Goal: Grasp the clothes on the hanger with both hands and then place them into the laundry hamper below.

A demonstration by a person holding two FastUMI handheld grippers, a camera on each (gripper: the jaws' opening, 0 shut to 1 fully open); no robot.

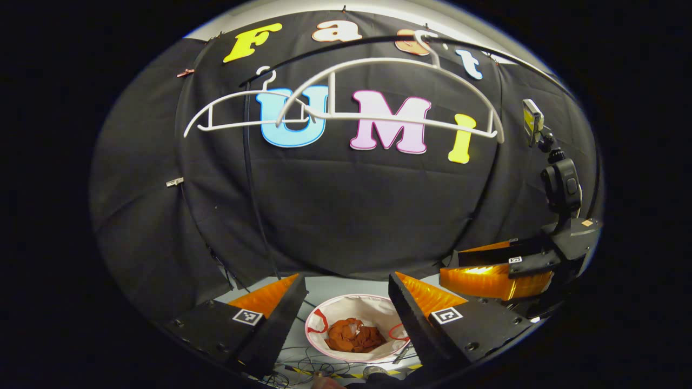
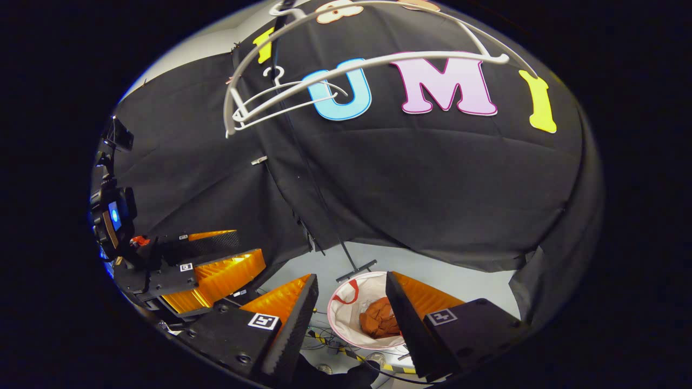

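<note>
An orange-brown garment (image 1: 355,336) lies crumpled inside the white laundry hamper (image 1: 335,307) on the floor; the right gripper view shows the garment (image 2: 380,320) in the same hamper (image 2: 346,319). Two bare white hangers (image 1: 389,92) hang on the rail above, seen also in the right gripper view as hangers (image 2: 346,65). My left gripper (image 1: 346,319) is open high above the hamper, nothing between its fingers. My right gripper (image 2: 351,319) is open too, empty, and appears as the right gripper (image 1: 500,270) at the right of the left gripper view. The left gripper (image 2: 205,265) shows at the left of the right gripper view.
A black rail stand (image 2: 354,265) rises from the grey floor beside the hamper. Cables (image 1: 308,367) and yellow-black tape lie on the floor in front of it. The black cloth wall hangs close behind.
</note>
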